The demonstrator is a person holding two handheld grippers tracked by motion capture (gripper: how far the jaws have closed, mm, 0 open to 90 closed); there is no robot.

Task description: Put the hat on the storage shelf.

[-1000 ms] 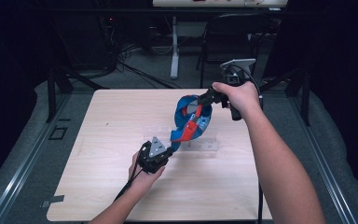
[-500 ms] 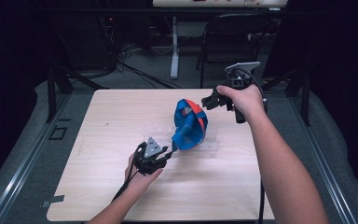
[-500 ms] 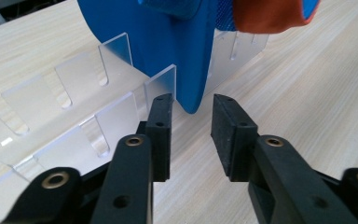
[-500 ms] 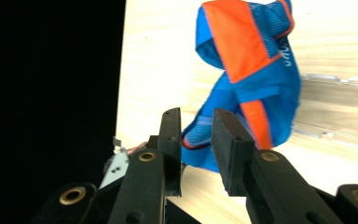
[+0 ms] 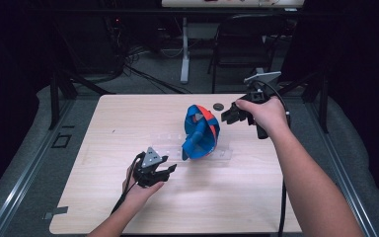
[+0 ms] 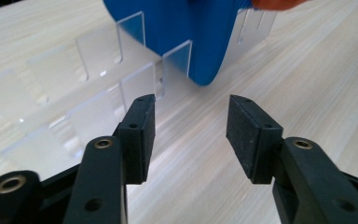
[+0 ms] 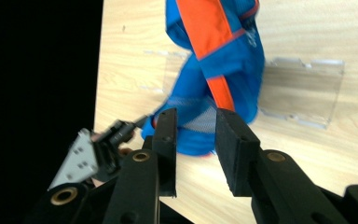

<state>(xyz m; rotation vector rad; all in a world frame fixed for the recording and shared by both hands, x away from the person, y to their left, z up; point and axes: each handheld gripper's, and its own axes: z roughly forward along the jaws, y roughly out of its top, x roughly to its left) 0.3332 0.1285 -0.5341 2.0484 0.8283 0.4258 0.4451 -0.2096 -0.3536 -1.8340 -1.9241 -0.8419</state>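
Observation:
A blue fabric item with an orange stripe [image 5: 201, 132] stands on edge in a clear slotted plastic rack [image 5: 222, 154] at the middle of the table. My left gripper [image 5: 167, 170] sits low at the rack's near left end. Its jaws have just been opening and are open, with nothing between them. In the left gripper view, the left gripper [image 6: 191, 105] points at the blue item [image 6: 196, 42] and the rack [image 6: 98, 84]. My right gripper [image 5: 227, 116] hovers just right of the item. Its jaws have also just been opening, and the right gripper [image 7: 196, 119] is open and empty above the item [image 7: 223, 56].
A small dark round object [image 5: 218, 105] lies on the wooden table [image 5: 128, 123] behind the item. A person's forearms come in from the bottom. Dark floor, cables and stand legs surround the table.
The right gripper has let go of the blue item's top and drawn back to the right. The left gripper has opened and slid back left from the item's lower end. The item now stands alone in the rack.

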